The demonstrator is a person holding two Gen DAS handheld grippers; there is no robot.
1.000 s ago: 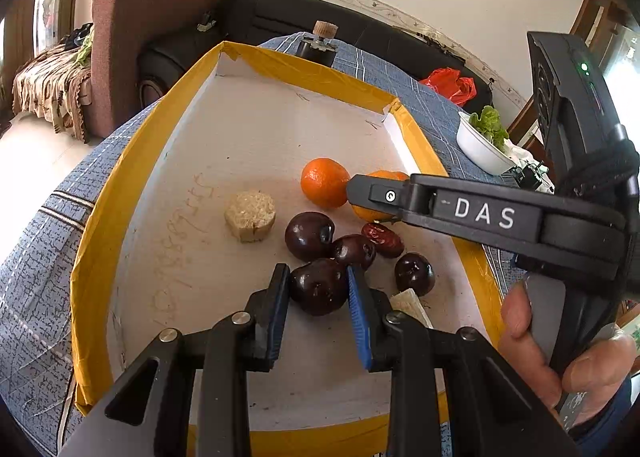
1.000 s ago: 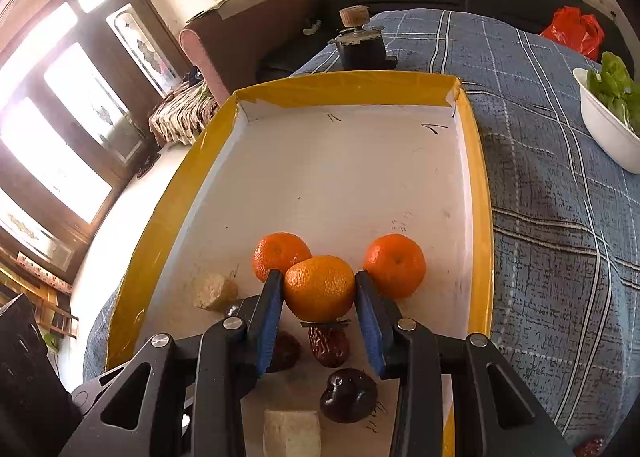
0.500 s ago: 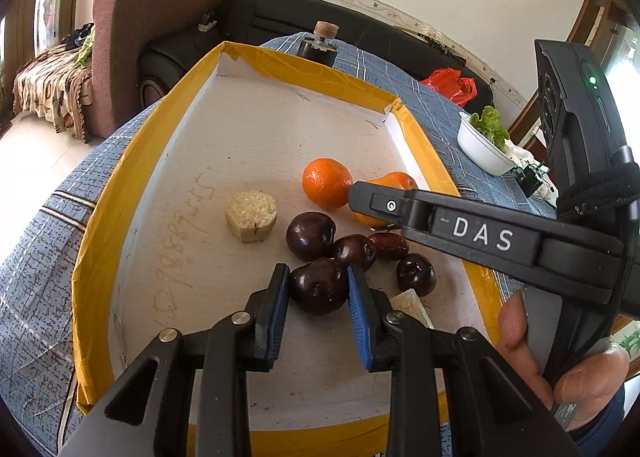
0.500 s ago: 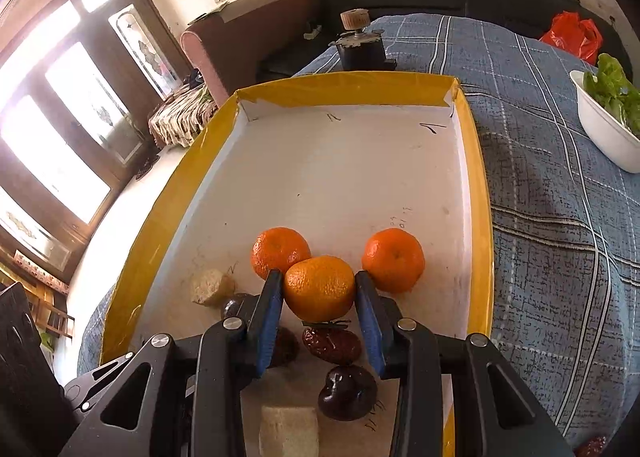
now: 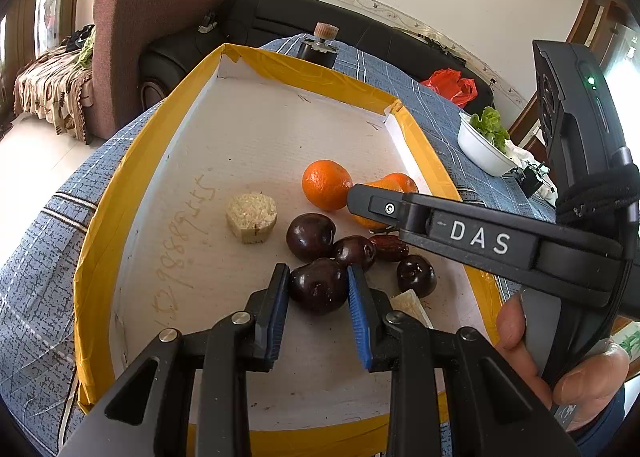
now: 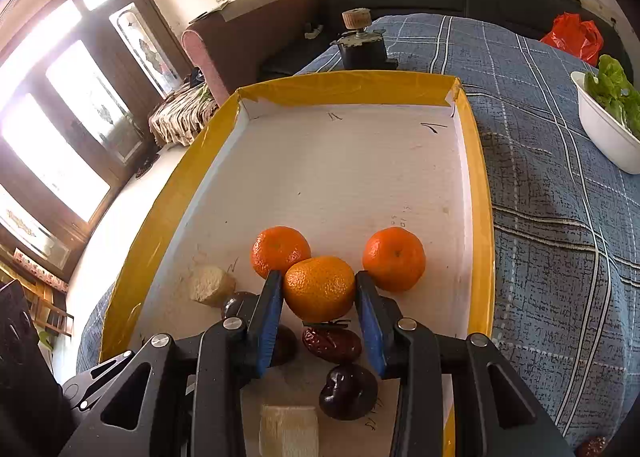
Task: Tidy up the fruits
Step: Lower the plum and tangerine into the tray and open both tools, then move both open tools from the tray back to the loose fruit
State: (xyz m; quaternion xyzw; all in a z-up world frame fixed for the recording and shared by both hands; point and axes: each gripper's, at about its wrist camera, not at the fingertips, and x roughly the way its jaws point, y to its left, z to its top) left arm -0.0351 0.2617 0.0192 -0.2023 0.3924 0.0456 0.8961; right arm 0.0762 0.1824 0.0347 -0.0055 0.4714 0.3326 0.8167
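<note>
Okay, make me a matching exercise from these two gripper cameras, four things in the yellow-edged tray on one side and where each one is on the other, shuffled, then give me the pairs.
Things:
1. dark plum
2. middle mandarin
3. red date
4. round beige cake

Places:
A. lying on the tray floor just below the right gripper's fruit
B. clamped in the left gripper
C. alone on the tray floor, left of the dark fruit cluster
D. clamped in the right gripper

Pairs: 1-B, 2-D, 3-A, 4-C
</note>
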